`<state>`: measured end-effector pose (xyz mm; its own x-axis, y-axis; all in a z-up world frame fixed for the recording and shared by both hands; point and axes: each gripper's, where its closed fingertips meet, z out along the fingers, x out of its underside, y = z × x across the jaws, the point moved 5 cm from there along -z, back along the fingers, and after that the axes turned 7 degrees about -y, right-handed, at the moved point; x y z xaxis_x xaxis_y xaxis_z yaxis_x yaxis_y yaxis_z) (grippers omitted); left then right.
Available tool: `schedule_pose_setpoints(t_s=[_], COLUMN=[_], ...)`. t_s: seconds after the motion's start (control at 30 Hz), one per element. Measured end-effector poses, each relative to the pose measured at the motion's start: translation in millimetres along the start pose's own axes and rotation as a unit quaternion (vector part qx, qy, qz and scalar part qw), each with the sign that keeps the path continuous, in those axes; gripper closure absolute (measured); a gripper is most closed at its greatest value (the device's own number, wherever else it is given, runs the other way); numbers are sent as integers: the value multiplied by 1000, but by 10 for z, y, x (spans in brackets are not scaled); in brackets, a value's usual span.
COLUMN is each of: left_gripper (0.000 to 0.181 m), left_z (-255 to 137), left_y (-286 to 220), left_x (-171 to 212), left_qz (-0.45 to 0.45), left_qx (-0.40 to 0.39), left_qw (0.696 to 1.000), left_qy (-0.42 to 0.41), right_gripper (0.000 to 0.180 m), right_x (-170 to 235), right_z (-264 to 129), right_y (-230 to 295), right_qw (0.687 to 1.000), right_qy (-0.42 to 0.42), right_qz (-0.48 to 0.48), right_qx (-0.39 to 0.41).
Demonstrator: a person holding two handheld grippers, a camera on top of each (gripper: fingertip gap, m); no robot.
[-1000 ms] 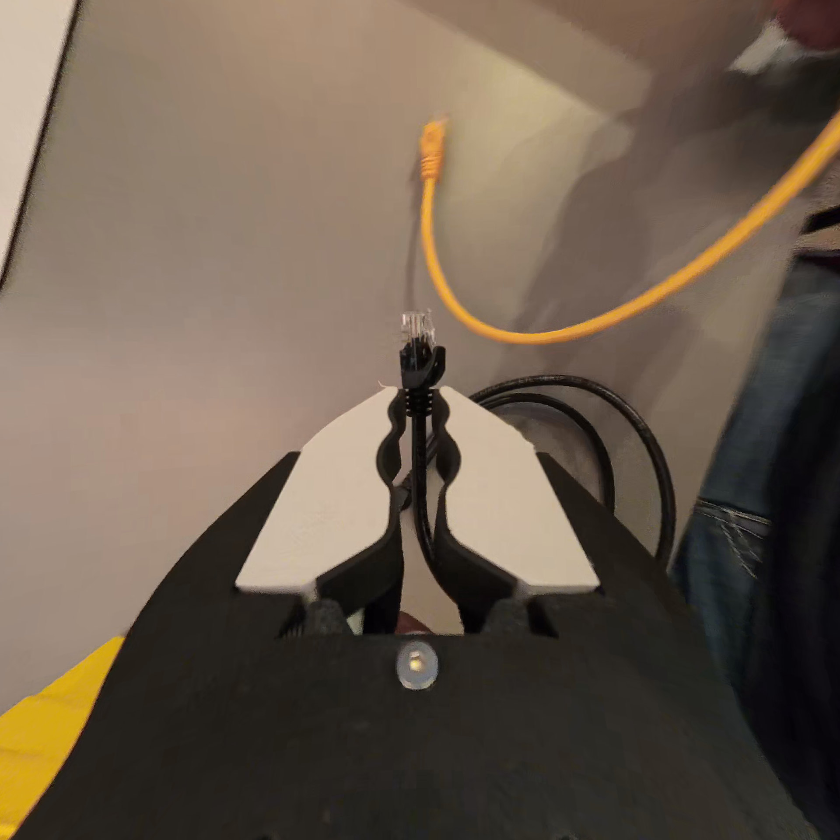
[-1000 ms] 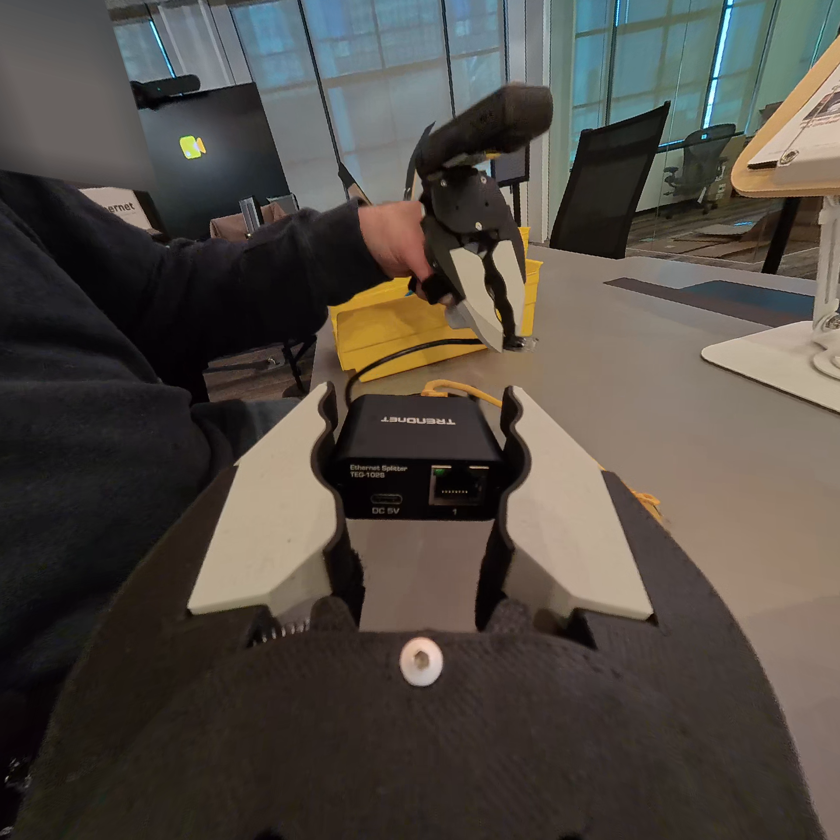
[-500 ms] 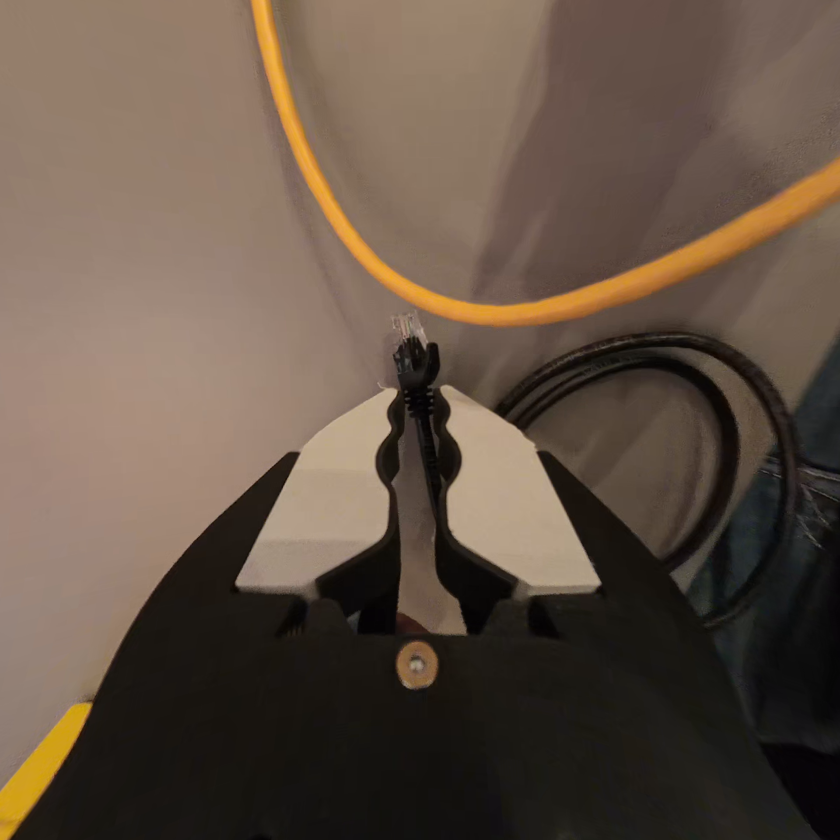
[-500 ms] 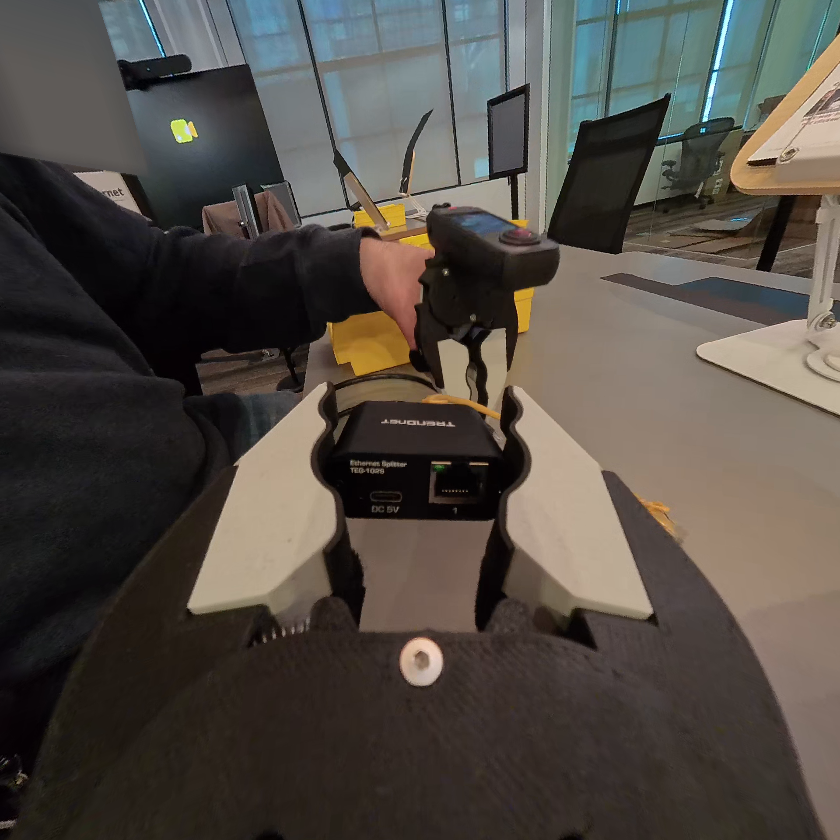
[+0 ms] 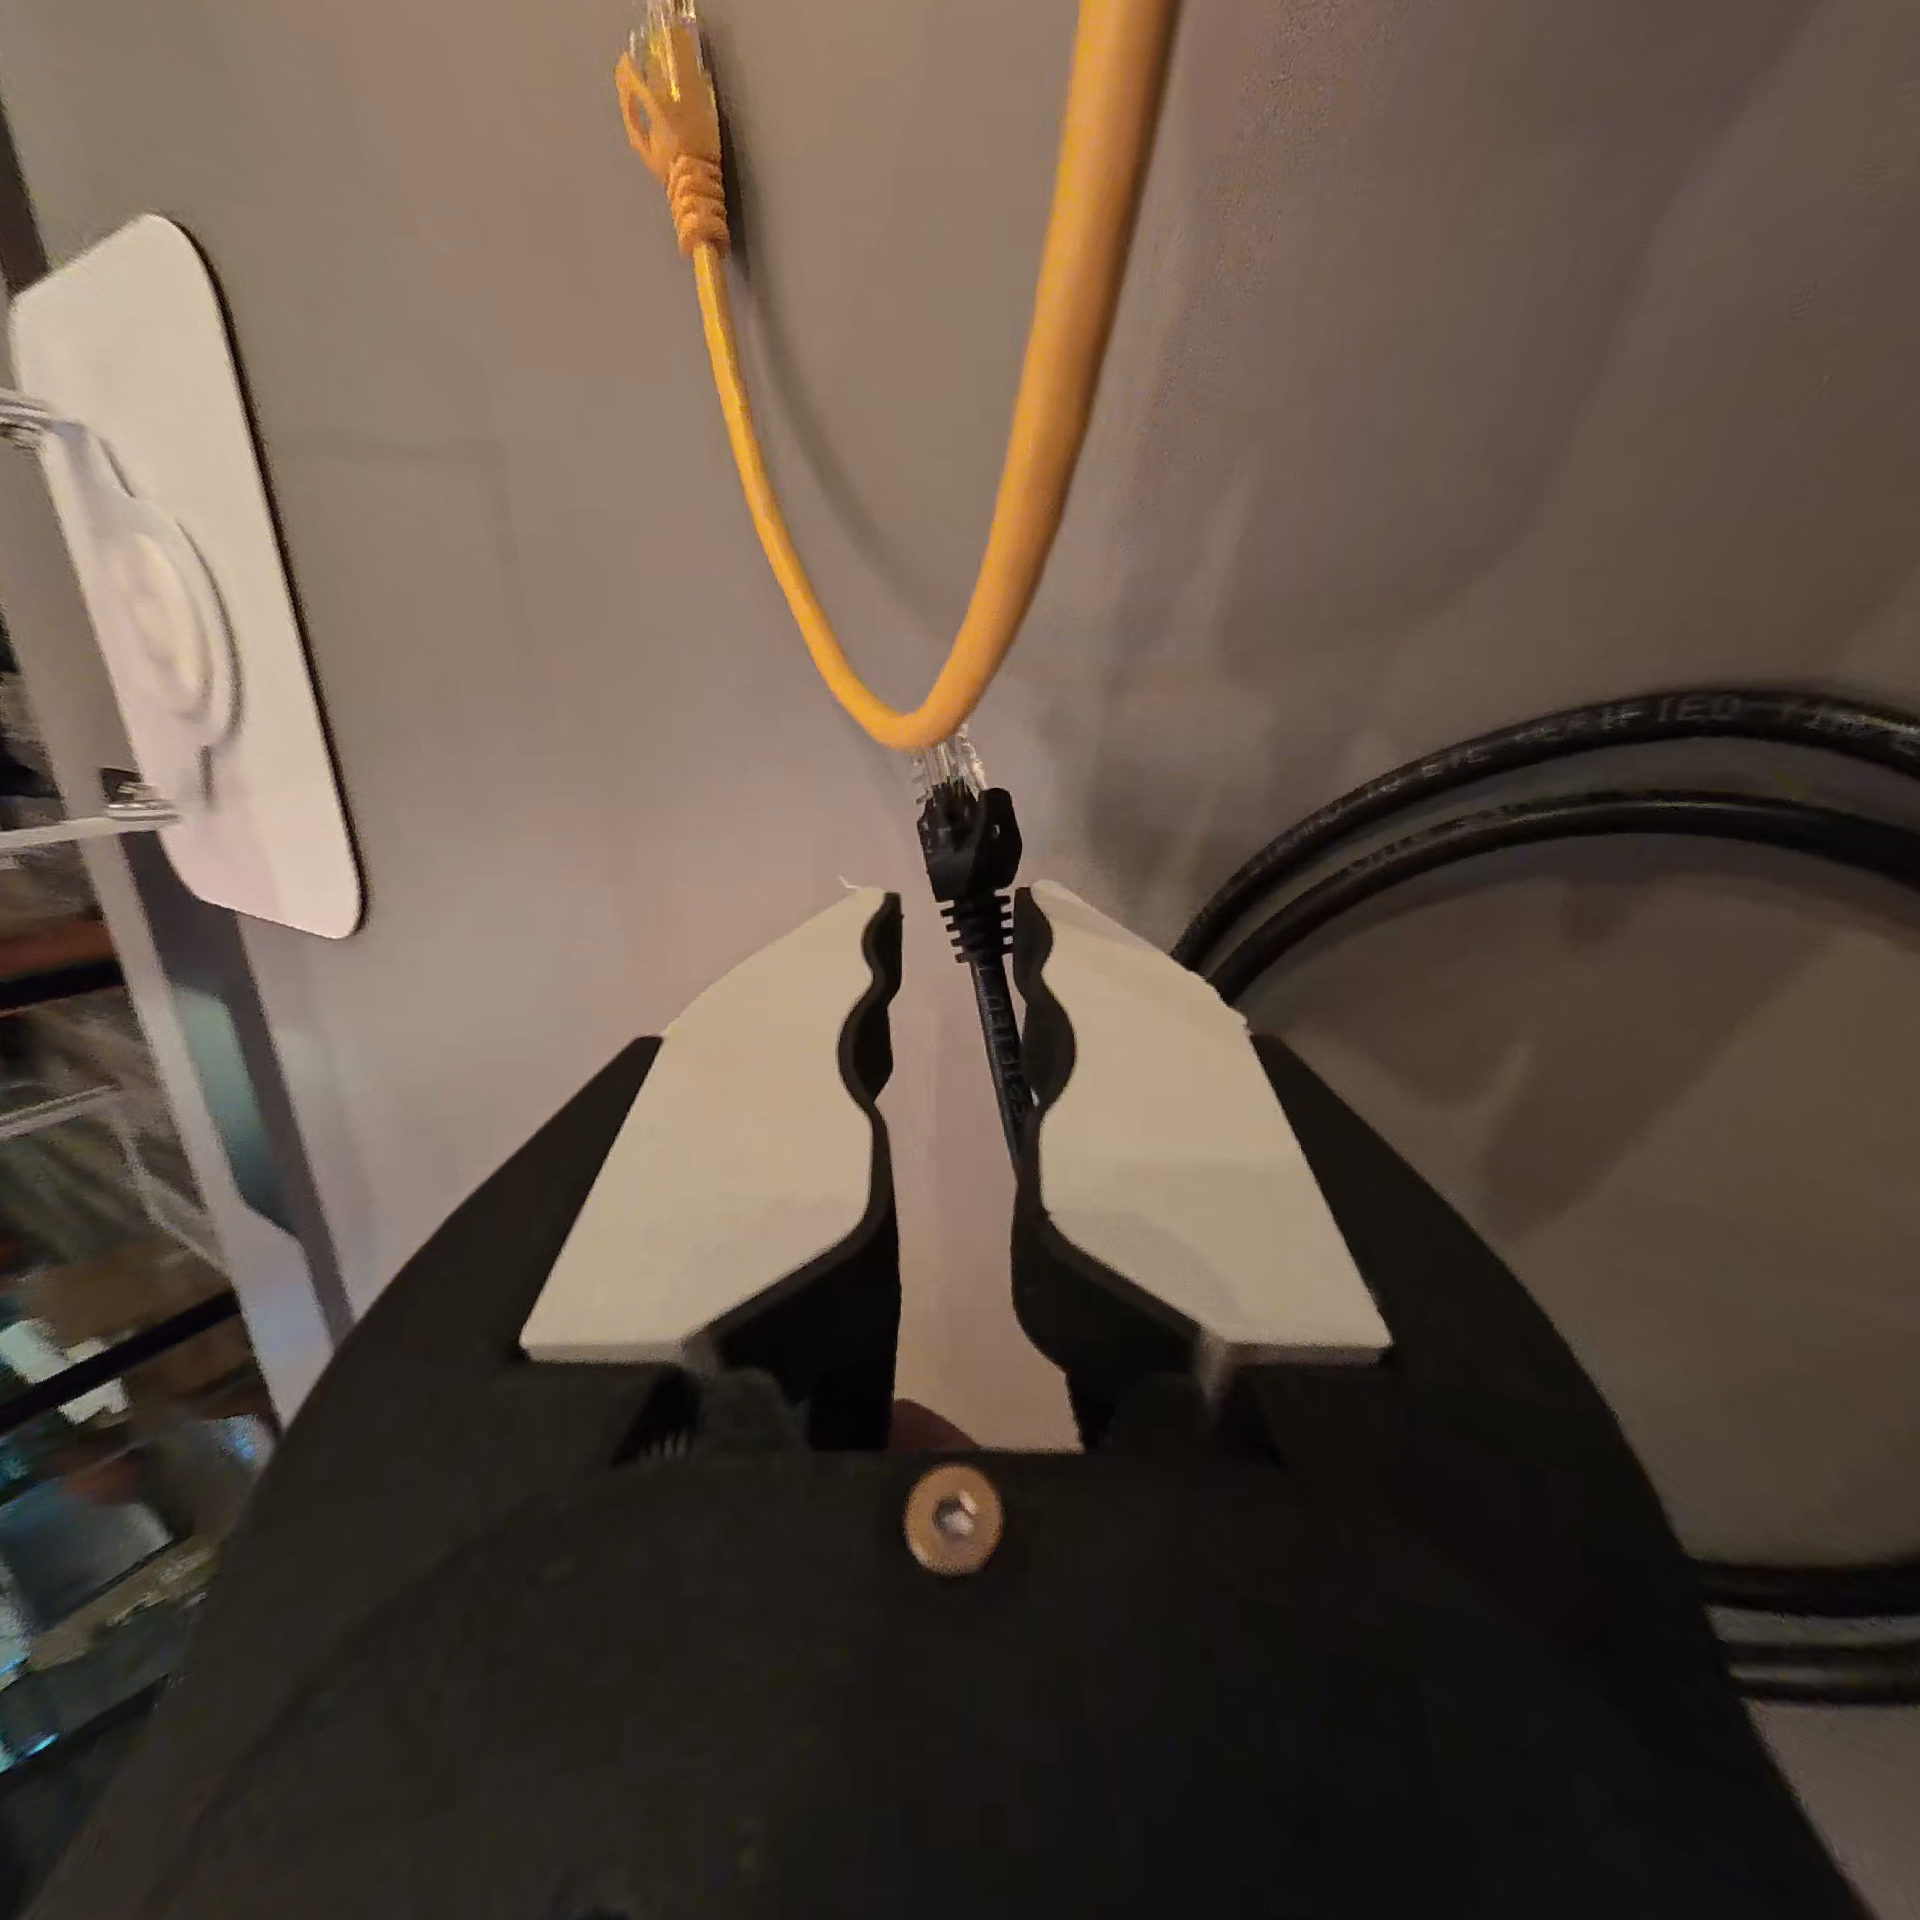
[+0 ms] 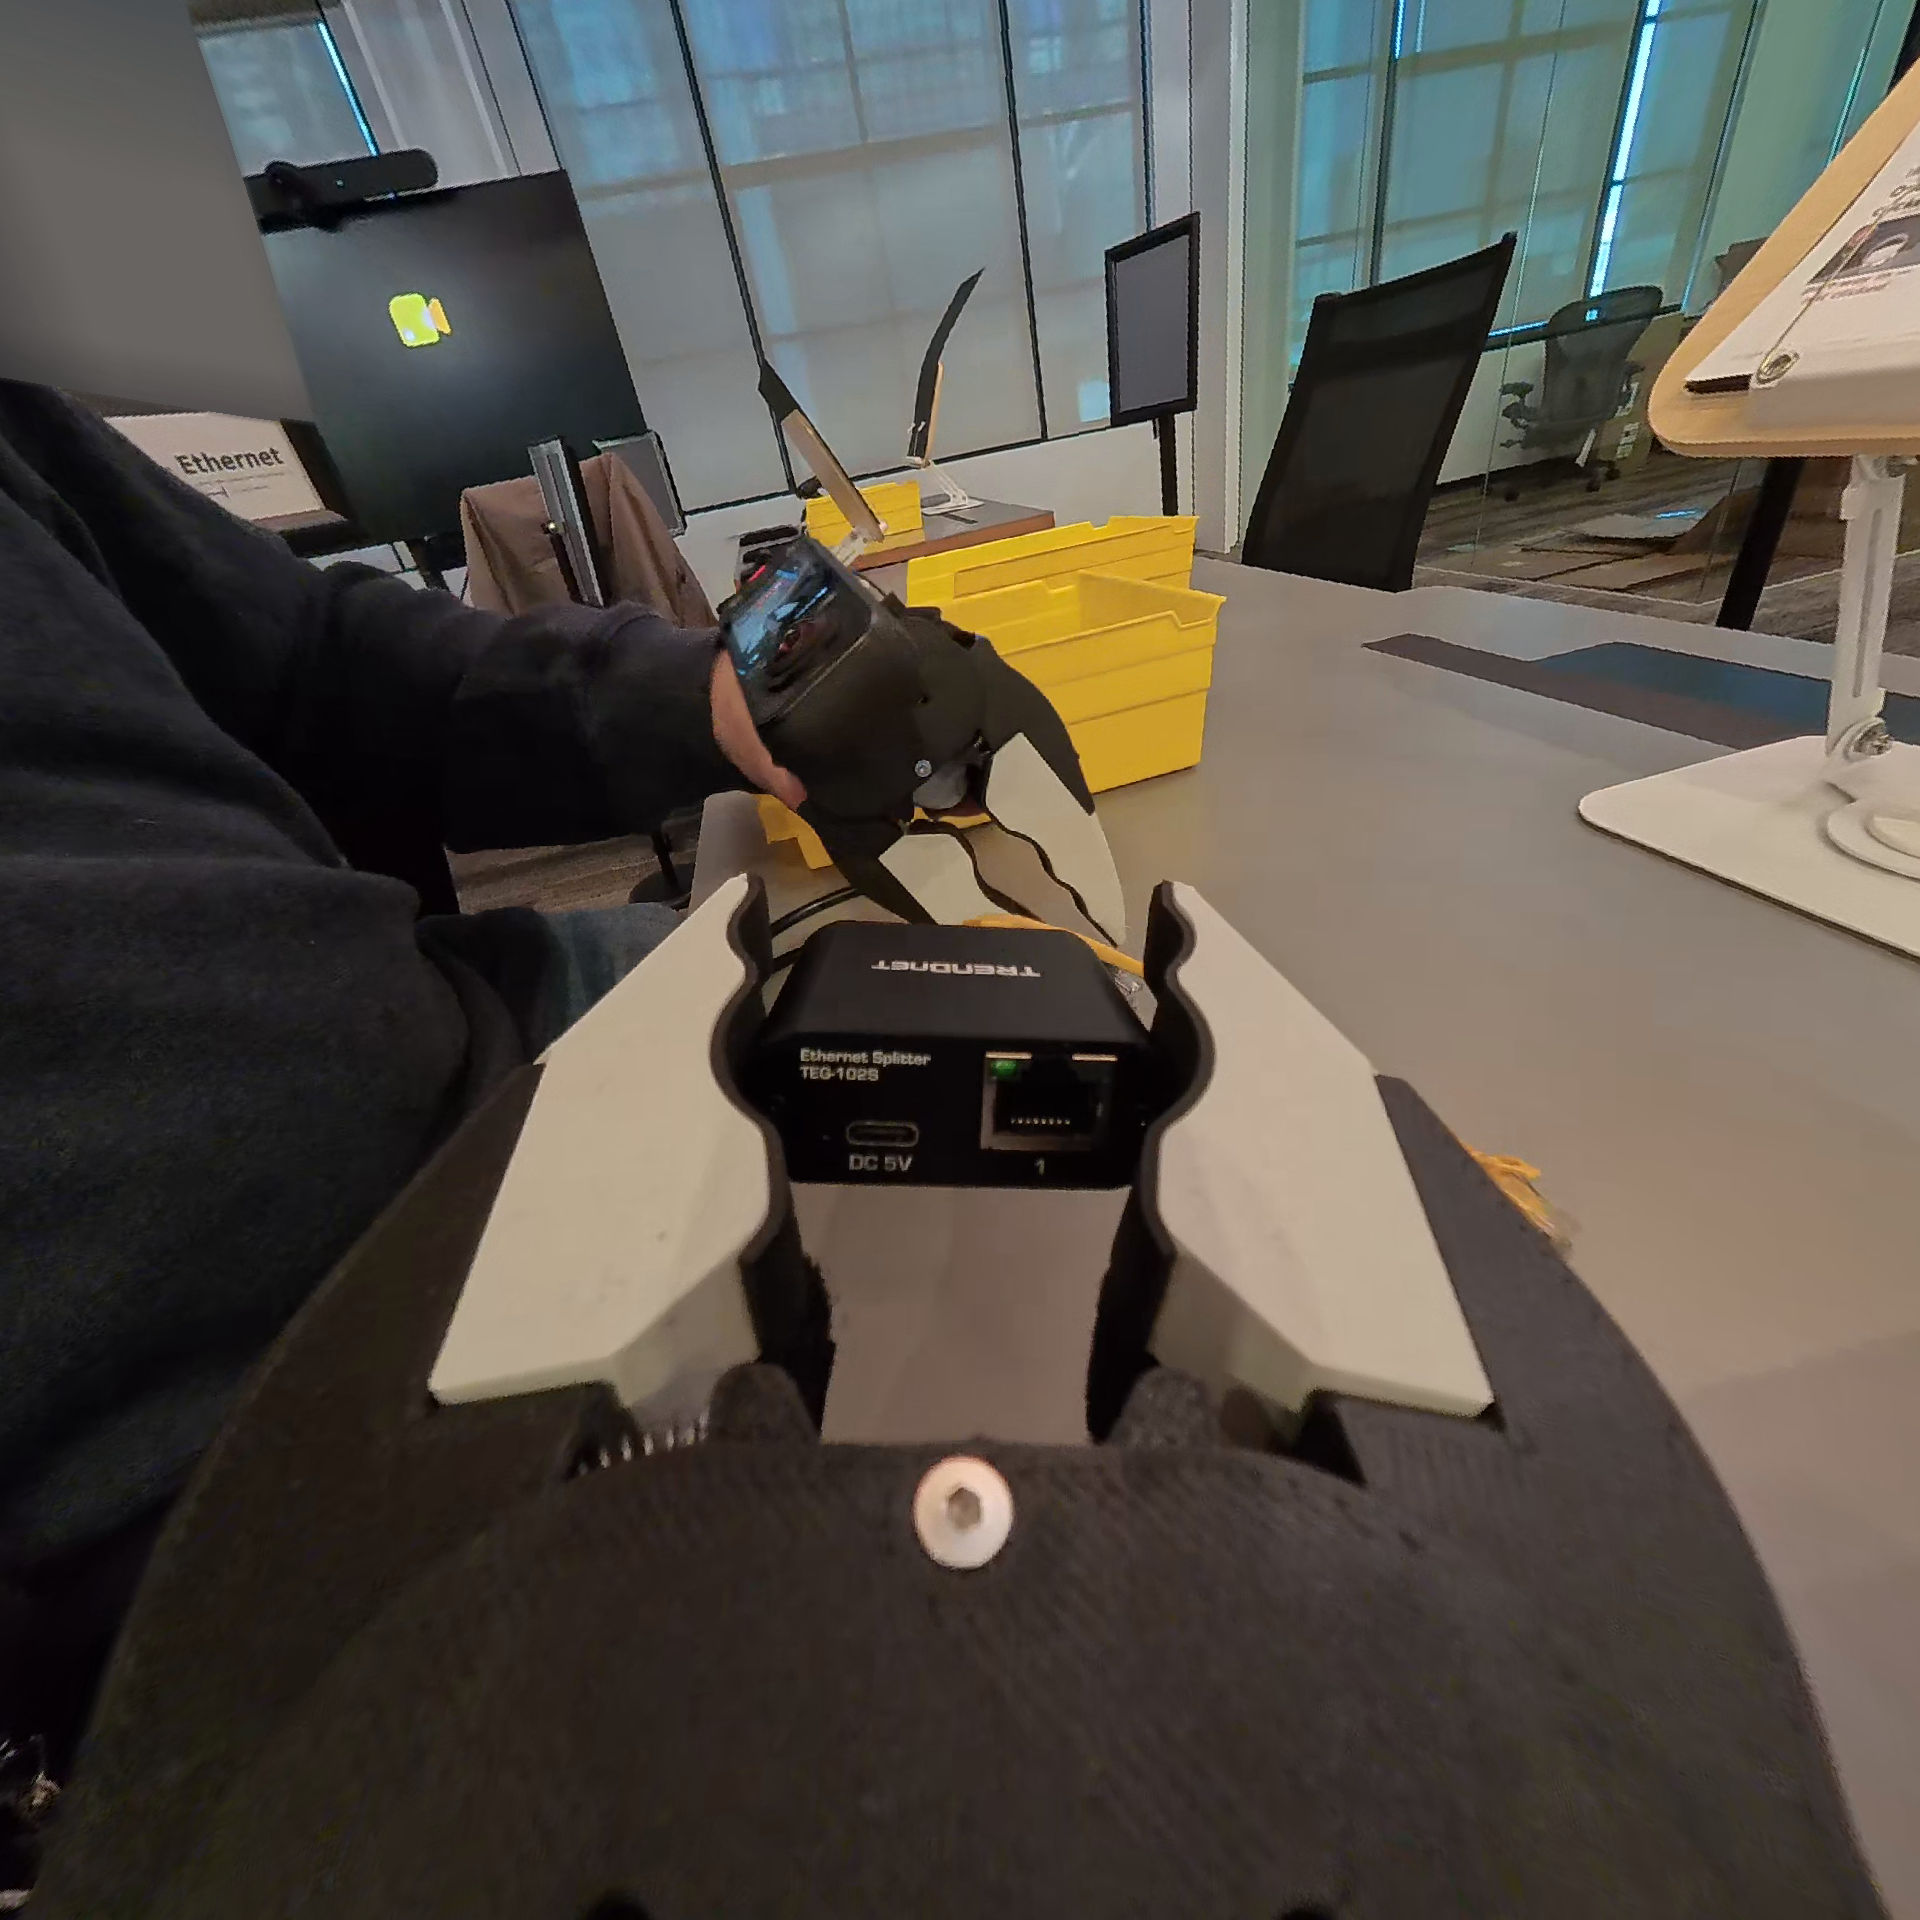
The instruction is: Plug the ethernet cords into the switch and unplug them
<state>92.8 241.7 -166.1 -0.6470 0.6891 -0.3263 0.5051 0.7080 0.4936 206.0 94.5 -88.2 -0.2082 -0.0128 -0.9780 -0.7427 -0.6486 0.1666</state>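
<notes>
right tongs (image 6: 961, 997) clamped on switch (image 6: 951, 1049), left tongs (image 5: 956, 914) parted, black cord (image 5: 982, 935) against one finger

Black switch (image 6: 951, 1049) between right tool (image 6: 961, 925) fingers

The black switch (image 6: 951, 1049) has white writing on its top and more small white writing on its front, by the two holes. The black cord (image 5: 1558, 748) has pale print along it, too blurred to read. A white card (image 6: 223, 468) far back has dark writing. A dark screen (image 6: 447, 343) shows a small yellow picture sign. A page (image 6: 1849, 239) on the tilted board has print.
</notes>
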Motion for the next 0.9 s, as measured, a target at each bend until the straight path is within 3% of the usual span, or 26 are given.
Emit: schedule_pose_setpoints(t_s=[0.2,0.47,0.73,0.9], left_gripper=[165,167,168,169], left_z=[-50,7,-31,-69], left_y=[-74,-119,-12,-7], left_x=[-43,2,13,-16], left_qz=[81,152,166,112], left_qx=[-69,-142,-228,-199], left_qw=[994,977,958,973], left_qy=[-11,38,54,29], right_gripper=[107,108,107,107], right_x=[-2,0,-9,-19], right_z=[-8,-6,-4,-3], right_y=[9,10,21,23], right_qw=[1000,1000,1000,1000], right_qy=[-2,-5,-6,-7], right_qz=[0,1,0,-1], right_qx=[1,-1,-2,-2])
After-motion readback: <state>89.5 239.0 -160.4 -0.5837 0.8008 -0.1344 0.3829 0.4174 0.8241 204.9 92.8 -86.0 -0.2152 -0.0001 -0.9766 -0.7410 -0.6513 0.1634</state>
